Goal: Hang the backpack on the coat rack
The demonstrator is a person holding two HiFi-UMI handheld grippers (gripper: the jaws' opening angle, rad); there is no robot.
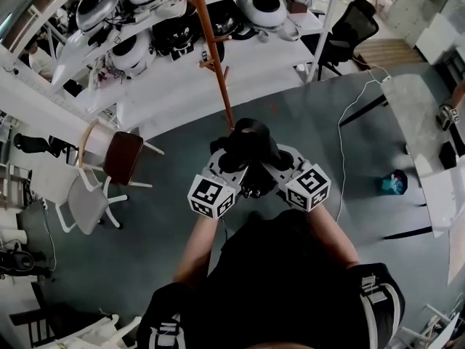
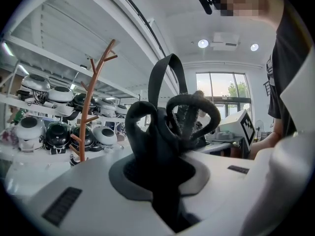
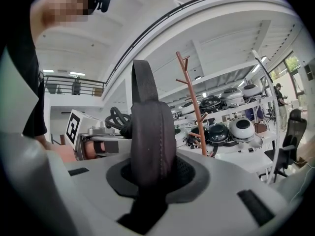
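Note:
A black backpack [image 1: 251, 151] hangs between my two grippers in the head view, just short of the base of the brown wooden coat rack [image 1: 213, 53]. My left gripper [image 1: 231, 171] is shut on a bunched black strap [image 2: 162, 146] of the backpack. My right gripper [image 1: 275, 167] is shut on a padded black shoulder strap [image 3: 151, 141]. In the left gripper view the coat rack [image 2: 88, 114] stands ahead to the left; in the right gripper view the coat rack [image 3: 196, 107] rises ahead to the right. The bag's body is hidden below the jaws in both gripper views.
White shelving [image 1: 182, 27] with several round black and white devices stands behind the rack. A brown-seated chair [image 1: 120, 157] and a grey chair [image 1: 87, 202] are at left. A black office chair [image 1: 352, 27], a table [image 1: 418, 115] and a white cable [image 1: 349, 129] lie at right.

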